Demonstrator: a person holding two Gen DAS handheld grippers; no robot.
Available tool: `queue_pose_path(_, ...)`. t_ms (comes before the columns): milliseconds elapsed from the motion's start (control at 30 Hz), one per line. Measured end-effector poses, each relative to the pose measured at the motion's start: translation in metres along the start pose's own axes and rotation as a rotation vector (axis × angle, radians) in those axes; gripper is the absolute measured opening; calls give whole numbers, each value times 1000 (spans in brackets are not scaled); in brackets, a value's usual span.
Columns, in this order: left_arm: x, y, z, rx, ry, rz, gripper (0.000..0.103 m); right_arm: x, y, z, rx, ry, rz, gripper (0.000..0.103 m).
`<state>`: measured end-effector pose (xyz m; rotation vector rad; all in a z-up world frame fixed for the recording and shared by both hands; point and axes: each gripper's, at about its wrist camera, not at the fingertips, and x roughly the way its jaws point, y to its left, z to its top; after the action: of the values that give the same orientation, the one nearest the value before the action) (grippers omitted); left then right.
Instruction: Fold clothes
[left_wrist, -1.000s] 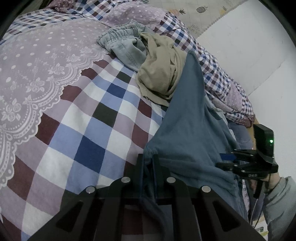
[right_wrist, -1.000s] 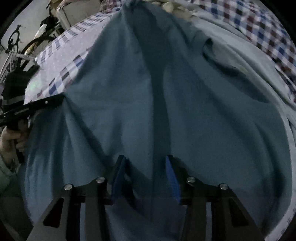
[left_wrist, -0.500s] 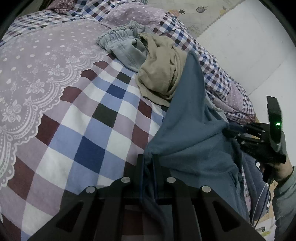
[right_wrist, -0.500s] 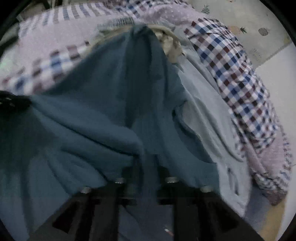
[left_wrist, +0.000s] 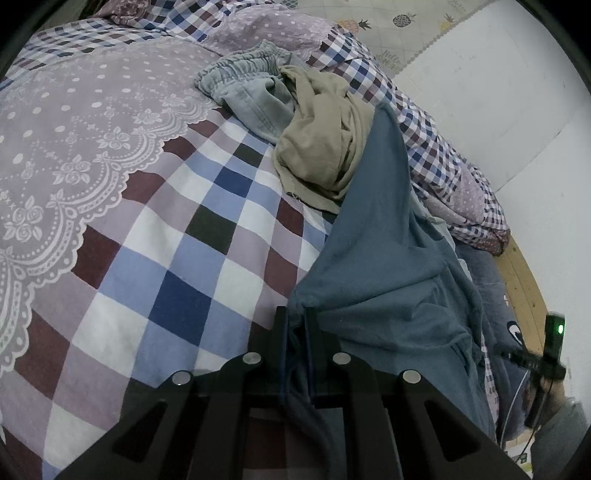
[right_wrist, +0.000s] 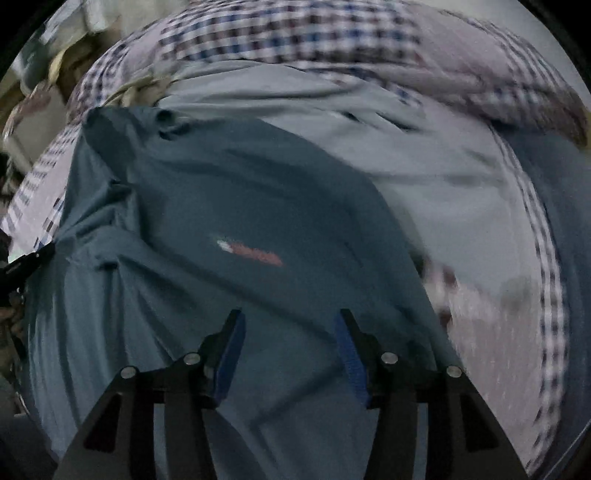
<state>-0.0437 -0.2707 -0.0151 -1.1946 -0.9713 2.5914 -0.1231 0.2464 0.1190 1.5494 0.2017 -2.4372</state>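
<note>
Released from the right gripper (right_wrist: 288, 343), whose jaws now gape, the slate-blue cotton garment (left_wrist: 384, 266) drapes on the checked quilt (left_wrist: 177, 266) while the left gripper (left_wrist: 295, 325) stays clenched on its corner, suggesting a re-grip.

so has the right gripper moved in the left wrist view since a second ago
Yes. The right gripper has dropped toward the lower right, down along the wooden bed rail.

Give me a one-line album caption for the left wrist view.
Left gripper pinching the edge of a blue garment on a checked bedspread, beige and grey clothes heaped behind.
</note>
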Motion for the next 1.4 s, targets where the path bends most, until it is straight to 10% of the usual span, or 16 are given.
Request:
queue_pose_path(300, -1, 0, 0, 2, -1, 3, 9, 39, -17, -36, 80, 61, -2, 50)
queue_pose_path(400, 0, 0, 0, 1, -1, 4, 9, 39, -11, -32, 70, 22, -31, 4)
queue_pose_path(467, -1, 1, 0, 0, -1, 3, 9, 36, -4, -29, 45, -12, -63, 3)
queue_pose_path(767, -1, -1, 0, 1, -6, 4, 9, -90, 11, -2, -49, -494, -221, 3)
queue_pose_path(1200, -1, 1, 0, -12, -6, -1, 9, -76, 6, 8, 12, -296, -190, 4)
queue_pose_path(1400, -2, 0, 0, -10, -7, 1, 9, -4, -29, 35, 143, -98, -264, 17)
